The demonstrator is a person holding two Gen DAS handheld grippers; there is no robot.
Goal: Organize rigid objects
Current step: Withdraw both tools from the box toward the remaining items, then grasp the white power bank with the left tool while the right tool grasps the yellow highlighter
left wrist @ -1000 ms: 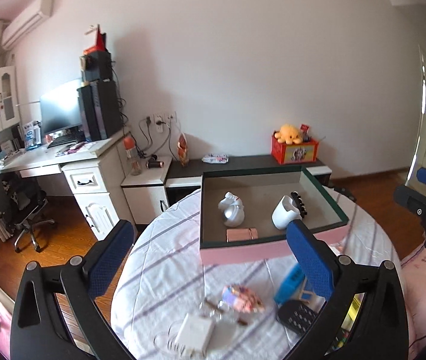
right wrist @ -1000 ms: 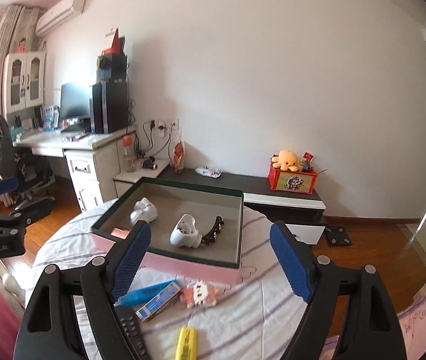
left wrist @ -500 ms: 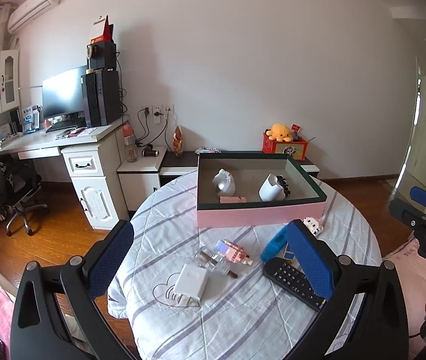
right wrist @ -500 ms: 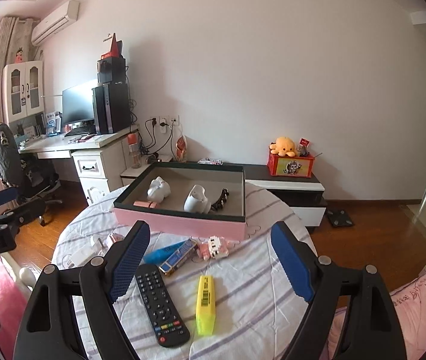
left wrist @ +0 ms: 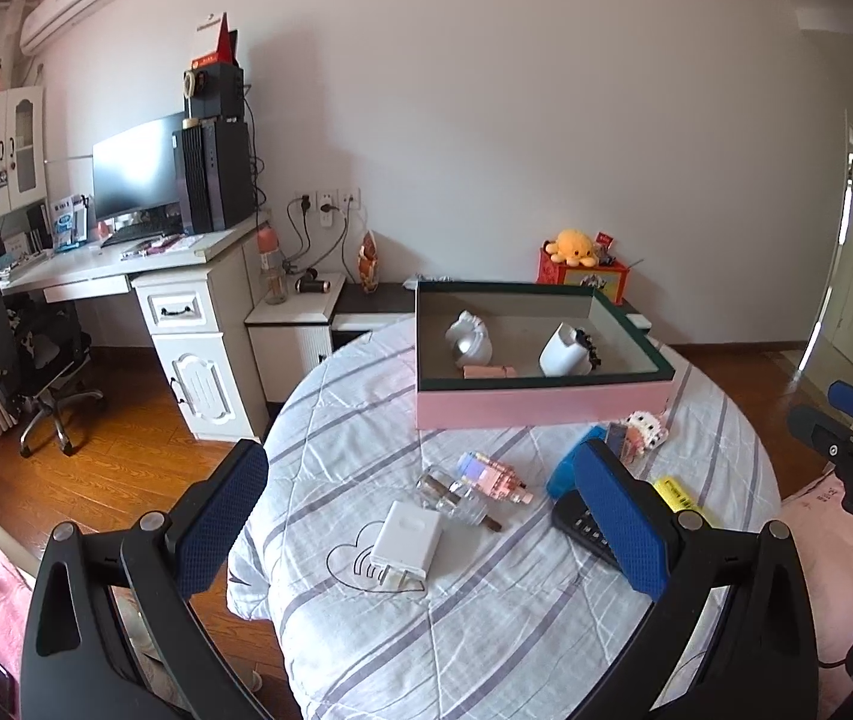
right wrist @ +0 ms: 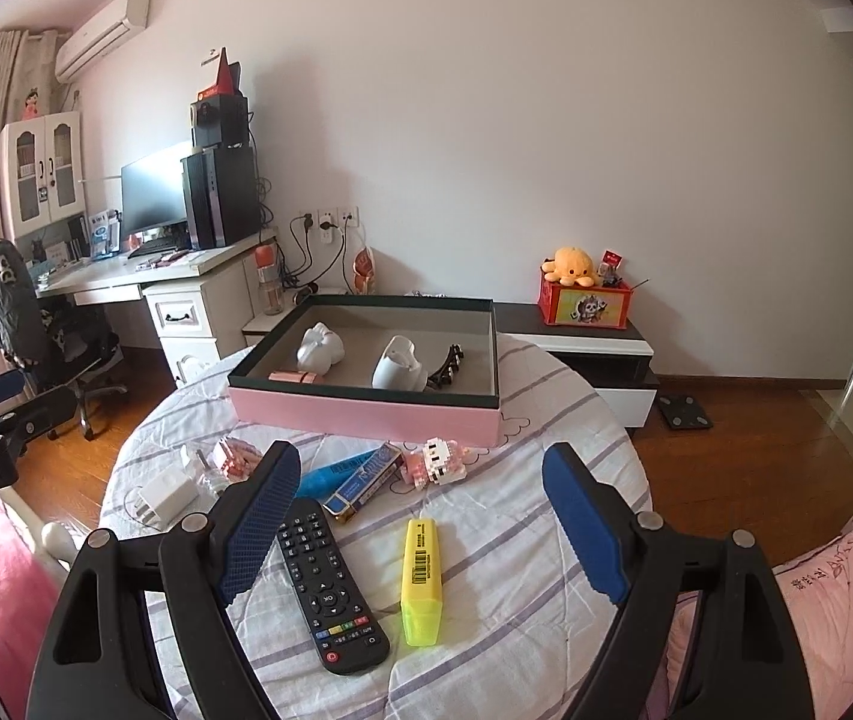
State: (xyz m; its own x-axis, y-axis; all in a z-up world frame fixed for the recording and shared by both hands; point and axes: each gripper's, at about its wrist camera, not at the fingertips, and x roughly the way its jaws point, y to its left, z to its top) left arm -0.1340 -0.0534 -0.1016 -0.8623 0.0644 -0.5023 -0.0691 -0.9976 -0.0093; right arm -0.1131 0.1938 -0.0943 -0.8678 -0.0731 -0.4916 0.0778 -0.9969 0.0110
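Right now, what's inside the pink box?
The pink box holds a white figurine, a white holder, a black hair clip and a pink flat item. Its near wall hides the closest floor strip.

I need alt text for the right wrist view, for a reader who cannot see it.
The open right gripper hovers, holding nothing, over a round table with a black remote and a yellow highlighter between its fingers. Behind them stands a pink box already holding white items.
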